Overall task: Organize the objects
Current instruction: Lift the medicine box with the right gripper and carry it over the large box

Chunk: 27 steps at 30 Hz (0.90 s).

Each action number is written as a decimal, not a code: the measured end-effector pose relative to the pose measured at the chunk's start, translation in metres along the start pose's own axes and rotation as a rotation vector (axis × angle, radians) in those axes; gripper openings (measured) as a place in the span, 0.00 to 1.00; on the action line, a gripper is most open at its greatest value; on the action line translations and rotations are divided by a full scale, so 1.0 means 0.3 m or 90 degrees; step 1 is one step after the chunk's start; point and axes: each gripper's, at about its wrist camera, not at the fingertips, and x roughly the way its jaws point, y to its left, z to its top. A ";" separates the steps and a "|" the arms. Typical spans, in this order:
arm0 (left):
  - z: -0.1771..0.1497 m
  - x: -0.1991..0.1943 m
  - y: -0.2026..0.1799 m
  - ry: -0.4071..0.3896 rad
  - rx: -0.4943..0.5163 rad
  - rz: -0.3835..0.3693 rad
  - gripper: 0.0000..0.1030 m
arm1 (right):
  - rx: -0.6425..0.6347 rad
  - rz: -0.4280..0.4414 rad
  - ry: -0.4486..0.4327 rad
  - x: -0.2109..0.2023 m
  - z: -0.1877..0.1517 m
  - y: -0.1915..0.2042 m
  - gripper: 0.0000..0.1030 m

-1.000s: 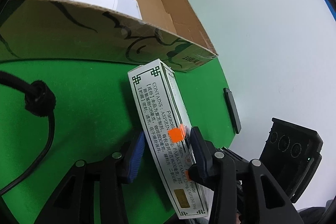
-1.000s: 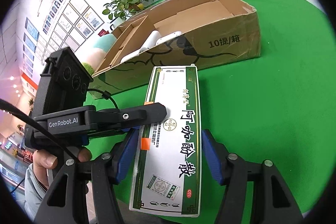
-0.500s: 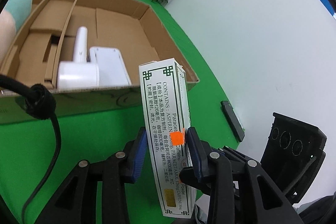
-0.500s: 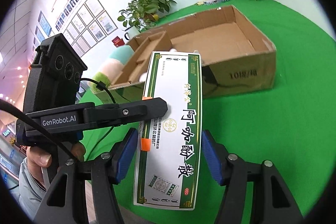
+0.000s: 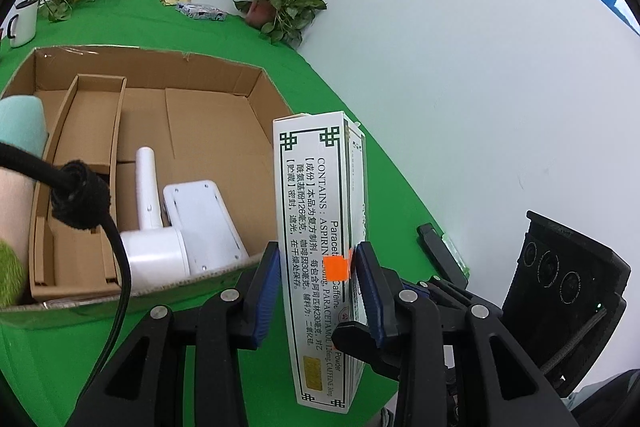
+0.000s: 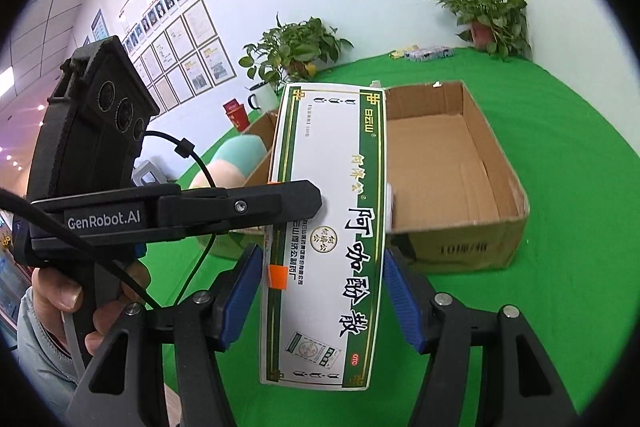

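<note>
A white and green medicine box (image 5: 320, 251) with an orange sticker is held in the air, clamped across its thin sides by my left gripper (image 5: 318, 279). In the right wrist view the same box (image 6: 332, 227) shows its broad face, with my right gripper (image 6: 324, 291) shut on its long edges and the left gripper's finger (image 6: 248, 207) lying across it. Beyond it lies the open cardboard box (image 5: 256, 95), also in the right wrist view (image 6: 492, 195). A white handheld device (image 5: 160, 227) and a white flat unit (image 5: 204, 219) lie inside it.
A pastel plush toy (image 5: 16, 163) sits by the carton's left side. Potted plants (image 5: 280, 3) and a white mug (image 5: 22, 23) stand at the table's far edge, with small packets (image 5: 200, 11). A black device (image 5: 440, 259) lies at the table's right edge by the wall.
Both grippers have lifted the medicine box well above the green table and tipped it more upright. The carton's inside has come into full view below.
</note>
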 end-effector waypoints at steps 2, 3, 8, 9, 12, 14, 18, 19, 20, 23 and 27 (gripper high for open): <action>0.013 -0.006 0.003 -0.003 0.000 0.006 0.34 | 0.004 0.005 0.001 0.007 0.018 -0.008 0.59; 0.008 -0.014 0.014 -0.008 -0.004 0.009 0.34 | 0.007 0.011 0.004 0.013 0.035 -0.015 0.59; 0.201 0.003 0.014 -0.008 -0.028 0.011 0.34 | -0.046 -0.002 0.006 0.045 0.167 -0.020 0.59; 0.241 0.014 0.019 -0.005 -0.034 0.015 0.34 | -0.053 -0.003 0.013 0.061 0.204 -0.031 0.59; 0.343 0.058 0.042 -0.003 -0.046 0.029 0.34 | -0.018 0.028 0.043 0.114 0.302 -0.101 0.59; 0.391 0.090 0.054 -0.003 -0.047 0.040 0.34 | -0.014 0.033 0.058 0.154 0.347 -0.130 0.59; 0.442 0.177 0.116 0.016 -0.071 0.036 0.34 | -0.011 0.021 0.078 0.214 0.362 -0.168 0.59; 0.445 0.213 0.147 0.029 -0.084 0.034 0.34 | -0.008 0.021 0.084 0.229 0.359 -0.177 0.59; 0.445 0.235 0.165 0.037 -0.089 0.033 0.34 | -0.002 0.021 0.095 0.253 0.351 -0.196 0.59; 0.442 0.327 0.230 0.059 -0.109 0.028 0.34 | 0.018 0.021 0.119 0.302 0.340 -0.243 0.59; 0.432 0.435 0.299 0.091 -0.135 0.014 0.34 | 0.031 0.009 0.146 0.353 0.322 -0.294 0.59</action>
